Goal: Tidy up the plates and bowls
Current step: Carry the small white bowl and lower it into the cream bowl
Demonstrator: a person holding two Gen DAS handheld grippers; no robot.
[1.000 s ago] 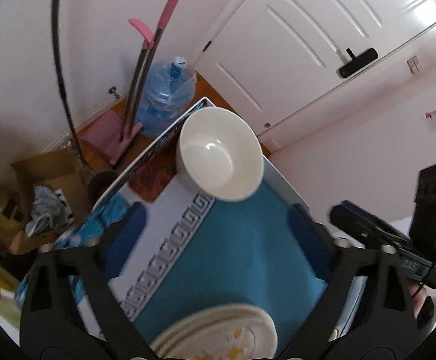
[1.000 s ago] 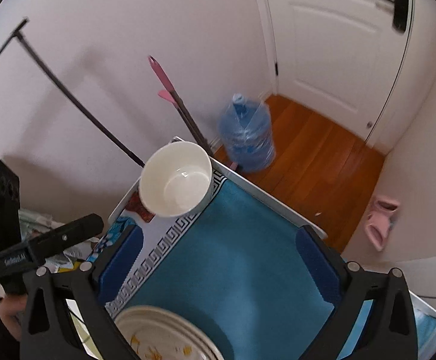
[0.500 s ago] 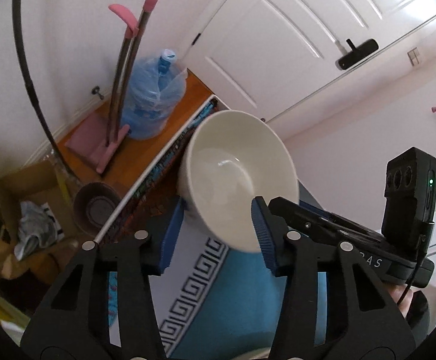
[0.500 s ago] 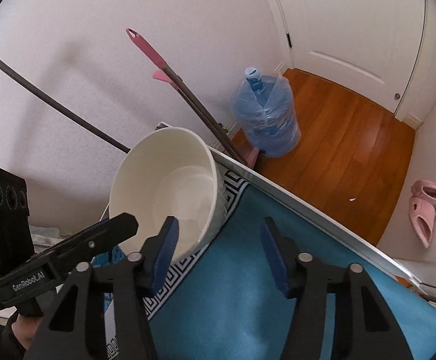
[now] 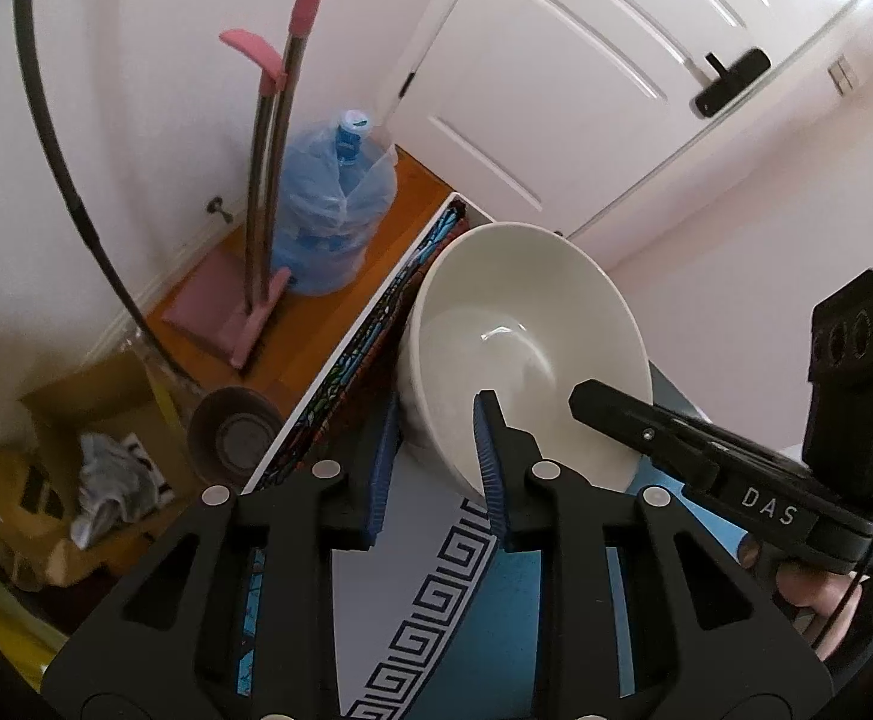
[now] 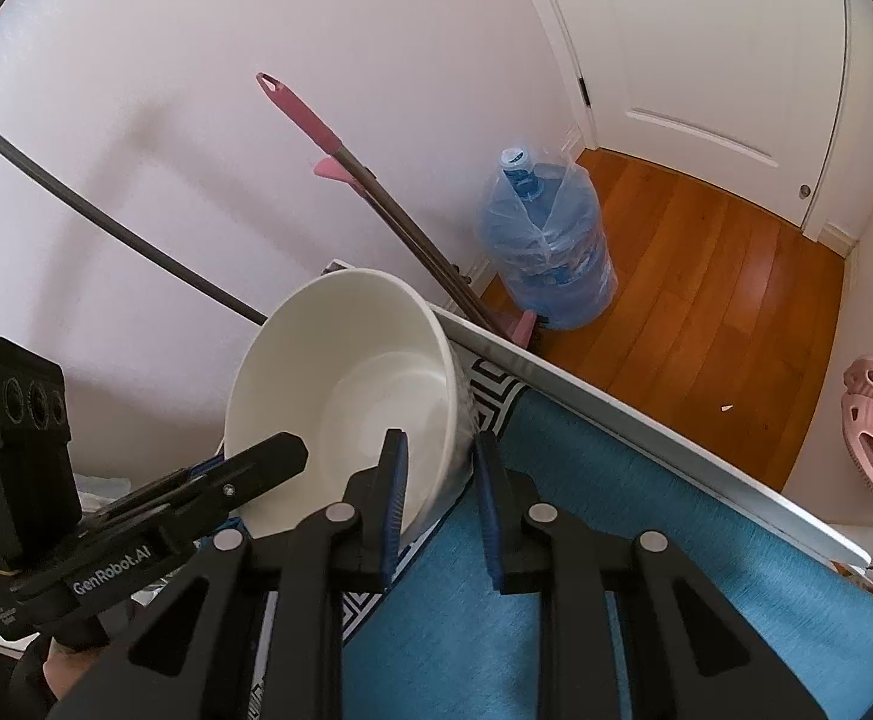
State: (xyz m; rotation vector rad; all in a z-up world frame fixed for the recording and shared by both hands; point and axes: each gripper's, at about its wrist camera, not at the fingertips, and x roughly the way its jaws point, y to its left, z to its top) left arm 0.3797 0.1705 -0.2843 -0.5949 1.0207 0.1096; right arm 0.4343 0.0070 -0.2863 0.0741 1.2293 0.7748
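Observation:
A white bowl (image 5: pixel 526 348) stands near the far edge of the table on a blue mat (image 6: pixel 586 540) with a Greek-key border. My left gripper (image 5: pixel 436 456) straddles the bowl's near left wall, one blue pad inside and one outside. Its jaws are closing and the pads press the wall. My right gripper (image 6: pixel 441 468) clamps the opposite side of the bowl (image 6: pixel 364 396) the same way, its jaws closing too. Each gripper shows in the other's view: the right gripper (image 5: pixel 616 414) reaches over the rim, and the left gripper (image 6: pixel 280 450) does likewise. No plates are in view.
Beyond the table's white edge (image 6: pixel 616 414) lies a wooden floor with a blue water jug (image 6: pixel 550 258), a pink-handled mop (image 5: pixel 274 180) against the wall, pink slippers (image 6: pixel 871 414), a cardboard box (image 5: pixel 76 456) and a brown pot (image 5: pixel 232 432). A white door (image 5: pixel 586 60) stands behind.
Both grippers have dropped toward the bowl and narrowed from wide open to clamped on its rim, one on each side. The stack of plates has slid out of view.

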